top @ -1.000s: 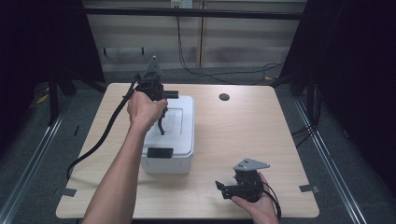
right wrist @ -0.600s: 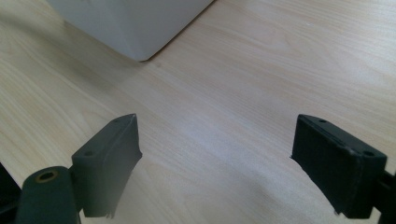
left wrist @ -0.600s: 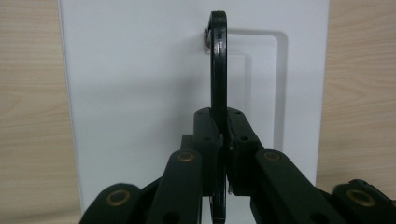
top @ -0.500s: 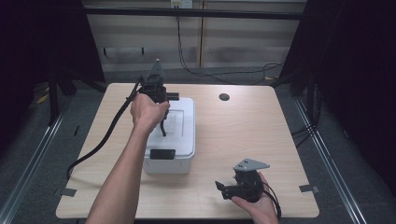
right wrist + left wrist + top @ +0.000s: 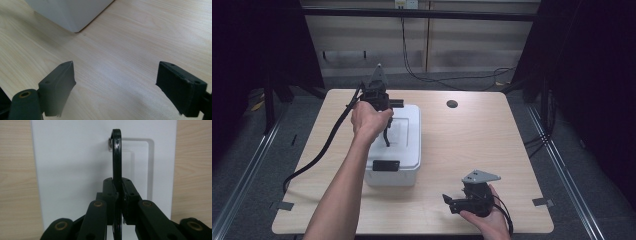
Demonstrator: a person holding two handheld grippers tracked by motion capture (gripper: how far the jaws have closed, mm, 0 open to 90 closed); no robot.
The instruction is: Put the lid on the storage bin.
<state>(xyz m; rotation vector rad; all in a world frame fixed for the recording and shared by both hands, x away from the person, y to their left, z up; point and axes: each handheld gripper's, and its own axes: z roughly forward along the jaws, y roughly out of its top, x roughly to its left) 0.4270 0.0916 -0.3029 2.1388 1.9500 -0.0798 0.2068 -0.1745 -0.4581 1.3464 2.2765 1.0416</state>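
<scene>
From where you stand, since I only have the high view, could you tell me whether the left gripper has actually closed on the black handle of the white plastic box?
Observer: Yes. In the left gripper view the left gripper has its jaws shut on the thin black handle, which stands raised on edge above the white box lid.
Operator: Thank you. And is the right gripper holding anything?
Observer: No. In the right gripper view the right gripper is open, with bare light wooden table between its jaws.

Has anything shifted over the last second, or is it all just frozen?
Almost nothing moved. The left gripper stays clamped on the black handle, raised upright over the white box. The right gripper stays open, low over the table.
</scene>
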